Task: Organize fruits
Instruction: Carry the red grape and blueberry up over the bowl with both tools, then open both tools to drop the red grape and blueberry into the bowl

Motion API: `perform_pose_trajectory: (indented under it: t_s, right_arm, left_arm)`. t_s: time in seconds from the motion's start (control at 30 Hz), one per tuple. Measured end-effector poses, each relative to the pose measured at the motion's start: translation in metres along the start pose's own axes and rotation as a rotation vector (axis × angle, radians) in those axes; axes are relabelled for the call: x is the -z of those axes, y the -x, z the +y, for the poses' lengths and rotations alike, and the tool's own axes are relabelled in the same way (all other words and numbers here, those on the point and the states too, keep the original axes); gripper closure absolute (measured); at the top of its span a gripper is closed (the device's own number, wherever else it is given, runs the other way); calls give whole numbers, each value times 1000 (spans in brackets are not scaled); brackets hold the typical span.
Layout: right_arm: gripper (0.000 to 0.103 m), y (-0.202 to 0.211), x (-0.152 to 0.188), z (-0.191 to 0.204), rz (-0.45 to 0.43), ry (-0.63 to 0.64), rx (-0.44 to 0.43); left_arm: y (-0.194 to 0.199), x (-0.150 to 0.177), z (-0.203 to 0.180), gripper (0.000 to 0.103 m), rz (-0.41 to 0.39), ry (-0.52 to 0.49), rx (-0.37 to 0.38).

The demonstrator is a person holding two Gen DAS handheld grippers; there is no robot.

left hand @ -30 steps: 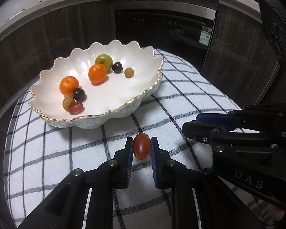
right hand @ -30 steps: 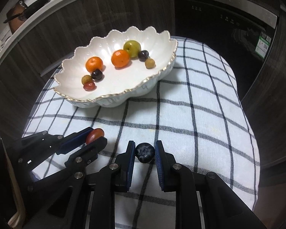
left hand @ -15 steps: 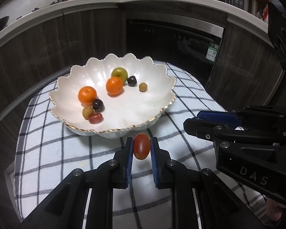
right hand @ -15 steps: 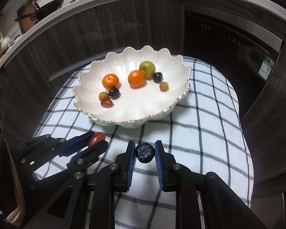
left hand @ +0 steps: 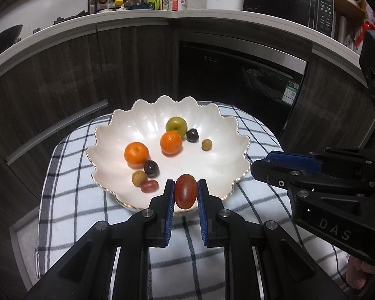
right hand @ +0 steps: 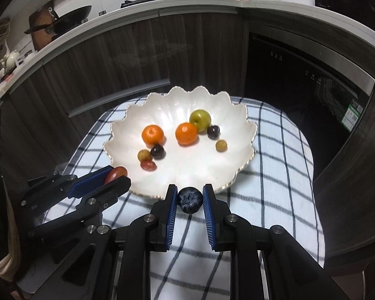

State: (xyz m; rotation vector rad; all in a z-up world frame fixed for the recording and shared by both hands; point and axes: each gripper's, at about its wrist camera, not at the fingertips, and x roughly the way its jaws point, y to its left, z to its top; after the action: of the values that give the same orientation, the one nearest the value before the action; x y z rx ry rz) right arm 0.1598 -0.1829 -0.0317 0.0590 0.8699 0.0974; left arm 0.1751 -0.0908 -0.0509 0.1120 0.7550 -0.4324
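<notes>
1. The left gripper [left hand: 185, 195] pinched an oval red grape tomato [left hand: 185, 191] between its blue pads, held in the air at the near rim of the scalloped white bowl [left hand: 240, 147].
2. The right gripper [right hand: 189, 200] pinched a blueberry [right hand: 190, 199] between its pads, likewise held just short of the bowl's near rim.
3. The bowl stood on a checked cloth [right hand: 282, 175], towards the cloth's far edge.
4. Inside the bowl lay two mandarins [right hand: 152, 134], one at its left side and one at its middle, with a green apple [right hand: 200, 119] touching the middle one from behind.
5. Two dark cherries [right hand: 158, 151], two small tan fruits [right hand: 221, 145] and a small red tomato [right hand: 147, 165] lay among them.
6. Dark wood cabinets [left hand: 62, 82] and a built-in appliance [left hand: 240, 70] stood beyond the cloth's far edge.
</notes>
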Motion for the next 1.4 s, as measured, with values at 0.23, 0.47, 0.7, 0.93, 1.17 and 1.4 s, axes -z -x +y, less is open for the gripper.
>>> perform_pose_trajectory:
  t_s: [0.23,0.47,0.7,0.93,1.17,1.4]
  right_arm:
    - [81,-10,-19,-4,-13,-1,3]
    - [81,-25,-32,-10,-7,-12,8]
    - [81,-46,-38,-19,20,-26,14]
    - [81,-63,-38,-24,49,-37,14]
    - [80,-73,-38,-27,61,-42,16]
    - [68,-74,-40,-26,60,-47,29]
  left_arm:
    - [-14,-15,9,84,10,9,-9]
    - [-34,-26,15,84,41,21,-9]
    - [-54,-28,19,84,83,32,-7]
    - [-71,-26,22,84,126,42,-5]
    - [-77,-27,24,80,143,44,-5]
    - [-73,-29,27,56,133,56,-30]
